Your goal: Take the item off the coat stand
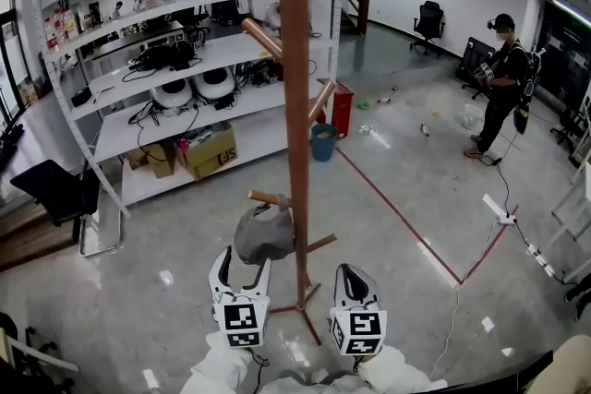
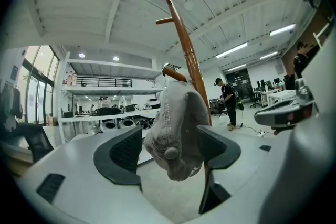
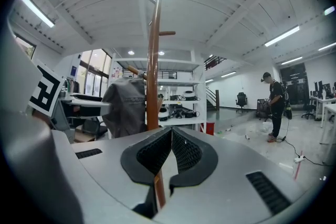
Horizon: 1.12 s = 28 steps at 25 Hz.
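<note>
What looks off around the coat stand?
Small litter lies scattered on the floor beyond the coat stand, past the blue bin rather than in it. The grey cap hangs normally.

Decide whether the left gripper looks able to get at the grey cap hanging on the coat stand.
Probably yes: the left gripper is open, the grey cap hangs between its jaws from the coat stand, and nothing blocks it.
</note>
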### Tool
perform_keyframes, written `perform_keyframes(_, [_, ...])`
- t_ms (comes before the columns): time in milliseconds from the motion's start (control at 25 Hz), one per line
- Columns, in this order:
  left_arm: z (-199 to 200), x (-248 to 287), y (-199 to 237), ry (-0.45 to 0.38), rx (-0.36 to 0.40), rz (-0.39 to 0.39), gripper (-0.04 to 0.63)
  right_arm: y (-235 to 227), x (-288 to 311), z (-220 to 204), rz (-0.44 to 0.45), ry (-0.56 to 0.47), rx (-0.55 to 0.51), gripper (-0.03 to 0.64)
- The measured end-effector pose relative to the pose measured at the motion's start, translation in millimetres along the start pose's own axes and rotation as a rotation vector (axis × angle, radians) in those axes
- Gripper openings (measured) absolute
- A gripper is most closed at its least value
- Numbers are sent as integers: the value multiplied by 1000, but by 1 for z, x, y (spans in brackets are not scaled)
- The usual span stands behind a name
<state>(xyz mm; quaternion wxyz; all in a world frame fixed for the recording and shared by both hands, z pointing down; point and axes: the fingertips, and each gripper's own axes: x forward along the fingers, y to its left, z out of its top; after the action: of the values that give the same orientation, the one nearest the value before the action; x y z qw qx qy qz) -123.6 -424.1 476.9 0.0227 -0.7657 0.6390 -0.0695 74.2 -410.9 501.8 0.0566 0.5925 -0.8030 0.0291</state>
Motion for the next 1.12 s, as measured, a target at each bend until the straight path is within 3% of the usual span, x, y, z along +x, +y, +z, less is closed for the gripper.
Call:
perform_keyframes(600, [-3, 12, 8, -12, -40, 14, 299, -3, 9, -6, -19, 20, 0, 11])
perform_keyframes(760, [0, 13, 9, -26, -36, 23, 202, -5, 10, -7, -26, 26, 0, 11])
perform_keyframes(1120, [-1, 13, 4, -35, -17, 38, 131, -9, 9, -13, -28, 36, 8, 11])
